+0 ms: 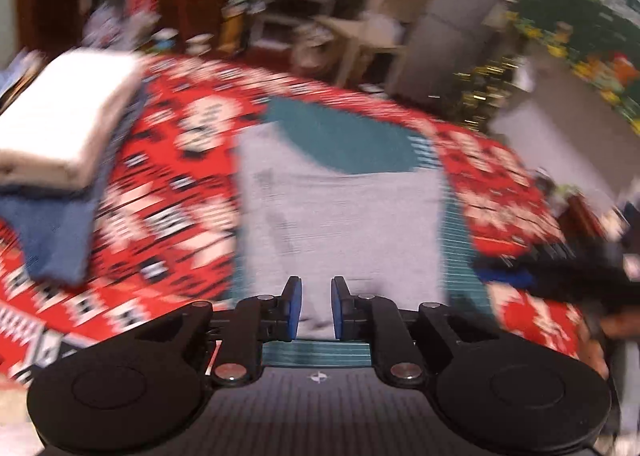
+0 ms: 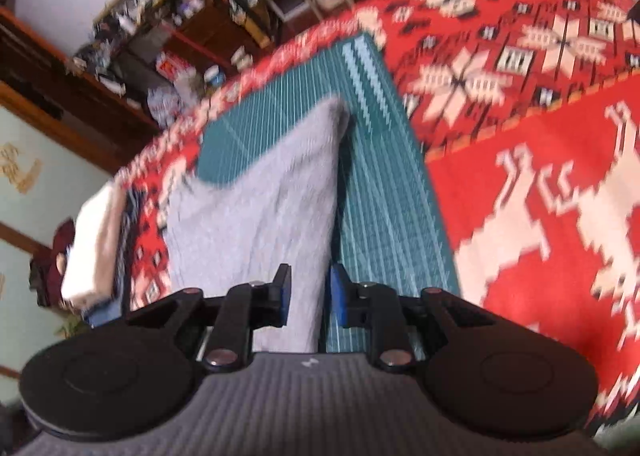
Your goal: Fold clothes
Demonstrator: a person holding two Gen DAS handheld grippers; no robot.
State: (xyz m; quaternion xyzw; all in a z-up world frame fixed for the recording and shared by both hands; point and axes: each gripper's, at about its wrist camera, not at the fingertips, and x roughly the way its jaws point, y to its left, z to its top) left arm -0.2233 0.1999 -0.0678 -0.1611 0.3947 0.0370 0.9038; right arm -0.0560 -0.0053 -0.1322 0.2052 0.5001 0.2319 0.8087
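Observation:
A grey garment (image 1: 340, 215) lies lengthwise on a teal cutting mat (image 1: 344, 131) over a red patterned spread. In the left wrist view my left gripper (image 1: 316, 308) has its blue pads close together, with the garment's near edge between them. In the right wrist view the grey garment (image 2: 260, 207) rises off the teal mat (image 2: 384, 183) as a raised fold into my right gripper (image 2: 307, 296), which is shut on it. The right gripper also shows as a dark blur (image 1: 560, 280) at the right edge of the left view, with a hand behind it.
A folded white cloth (image 1: 68, 115) sits on folded blue cloth (image 1: 56, 240) at the left of the red spread (image 1: 180, 195); the same stack (image 2: 92, 248) shows in the right view. Behind the bed stand cluttered shelves (image 2: 168, 27) and a white chair (image 1: 360, 31).

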